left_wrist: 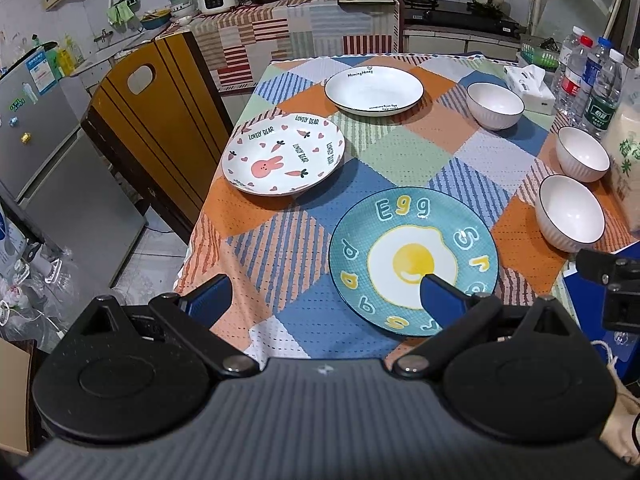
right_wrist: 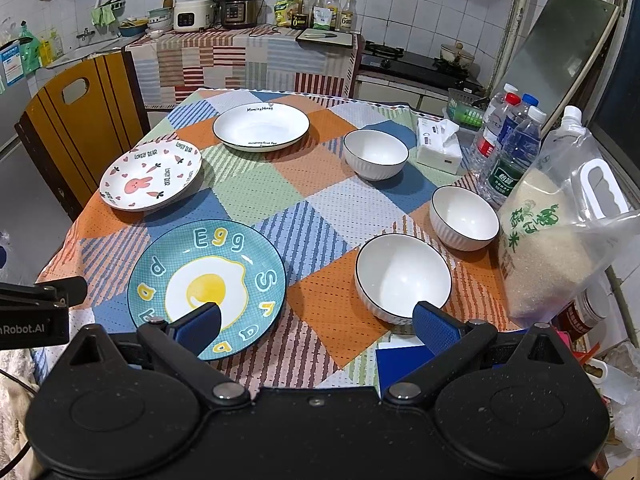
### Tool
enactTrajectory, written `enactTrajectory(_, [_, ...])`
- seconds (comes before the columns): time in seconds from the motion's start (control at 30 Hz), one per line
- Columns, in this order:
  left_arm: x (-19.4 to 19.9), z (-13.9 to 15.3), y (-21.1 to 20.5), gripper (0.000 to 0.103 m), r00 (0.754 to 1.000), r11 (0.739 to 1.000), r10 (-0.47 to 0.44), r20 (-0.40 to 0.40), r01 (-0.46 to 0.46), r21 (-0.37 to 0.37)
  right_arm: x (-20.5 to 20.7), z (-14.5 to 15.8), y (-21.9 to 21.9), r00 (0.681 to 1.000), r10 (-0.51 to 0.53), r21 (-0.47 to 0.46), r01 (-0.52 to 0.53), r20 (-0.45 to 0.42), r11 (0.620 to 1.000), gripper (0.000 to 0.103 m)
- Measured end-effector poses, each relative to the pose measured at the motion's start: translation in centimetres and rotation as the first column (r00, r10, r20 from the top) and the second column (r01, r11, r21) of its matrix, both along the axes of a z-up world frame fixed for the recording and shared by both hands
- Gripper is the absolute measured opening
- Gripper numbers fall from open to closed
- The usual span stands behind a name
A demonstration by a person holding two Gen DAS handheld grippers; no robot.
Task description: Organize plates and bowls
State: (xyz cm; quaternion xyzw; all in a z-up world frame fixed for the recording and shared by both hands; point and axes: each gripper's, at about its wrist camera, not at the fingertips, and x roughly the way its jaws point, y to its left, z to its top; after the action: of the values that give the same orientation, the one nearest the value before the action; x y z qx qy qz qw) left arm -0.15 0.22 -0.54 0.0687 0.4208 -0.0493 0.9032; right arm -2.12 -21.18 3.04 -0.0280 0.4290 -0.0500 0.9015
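Both tools are hovering above the near edge of the bench [right_wrist: 320,208] with nothing between their fingers: the left hand-held gripper [left_wrist: 324,296] is standing with its jaws wide apart, and the right hand-held gripper [right_wrist: 316,322] is spread just as wide. Nothing is being lifted yet, so the step in hand looks like choosing a first piece. Nearest lies the egg plate [right_wrist: 206,286], flat by the near edge toward its left side; taking it well probably means sliding one finger under the rim and pinching the lip, because a flat plate offers little else to grip. Just to its right along the near edge, the nearest bowl [right_wrist: 402,278] is sitting upright and apart from it, close beside the rice bag [right_wrist: 548,240] at the right edge, so a careful approach from above is advisable. Further along the right edge the middle bowl [right_wrist: 464,216] is waiting, then the far bowl [right_wrist: 375,154]; nesting these three seems the natural sequence. At the left edge the rabbit plate [left_wrist: 283,154] is resting, and toward the far edge the white plate [left_wrist: 374,90] is lying flat, each well apart from the others.
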Motion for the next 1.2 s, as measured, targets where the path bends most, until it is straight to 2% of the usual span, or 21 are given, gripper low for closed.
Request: enactTrajectory(1.2, [0.40, 0.10, 0.36, 0.102, 1.000, 1.000, -0.006, -0.007, 0.006, -0.024, -0.08, -0.08, 0.23, 1.000, 0.022, 0.007, -0.022, 0.001, 1.000, 0.103])
